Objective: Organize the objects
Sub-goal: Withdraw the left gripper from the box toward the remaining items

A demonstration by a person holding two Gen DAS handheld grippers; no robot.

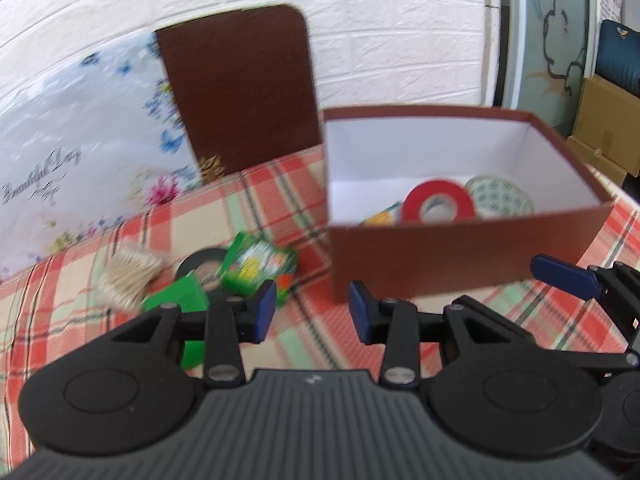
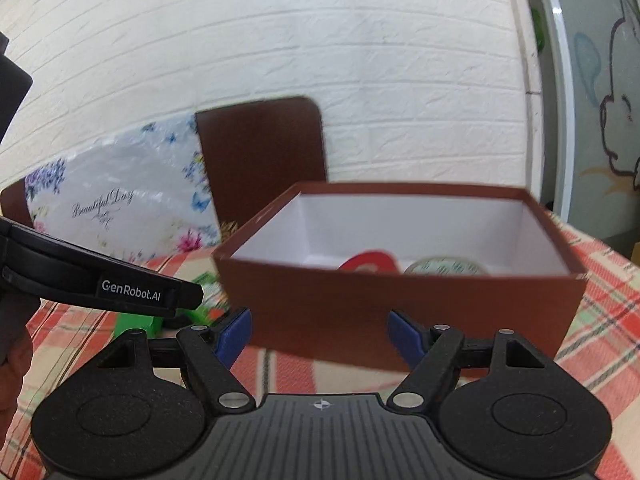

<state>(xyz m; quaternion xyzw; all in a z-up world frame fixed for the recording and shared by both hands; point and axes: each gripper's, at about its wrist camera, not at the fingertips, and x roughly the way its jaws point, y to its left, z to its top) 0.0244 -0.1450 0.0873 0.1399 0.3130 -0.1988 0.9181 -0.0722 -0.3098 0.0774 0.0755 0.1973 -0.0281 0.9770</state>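
Left wrist: left gripper (image 1: 312,312) empty, spread, near box (image 1: 460,256).

Red tape roll (image 1: 439,200) inside brown box (image 1: 460,248)

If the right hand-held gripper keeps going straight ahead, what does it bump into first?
Most likely the near wall of the brown box. The right hand-held gripper is open and empty, pointing straight at that wall, with only checked tablecloth between. Depth is hard to judge.

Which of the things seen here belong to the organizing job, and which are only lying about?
Job: brown box, red tape roll and patterned tape roll inside it; black tape roll, green packets, cotton swabs on the tablecloth.

Lying about: floral bag, brown lid.
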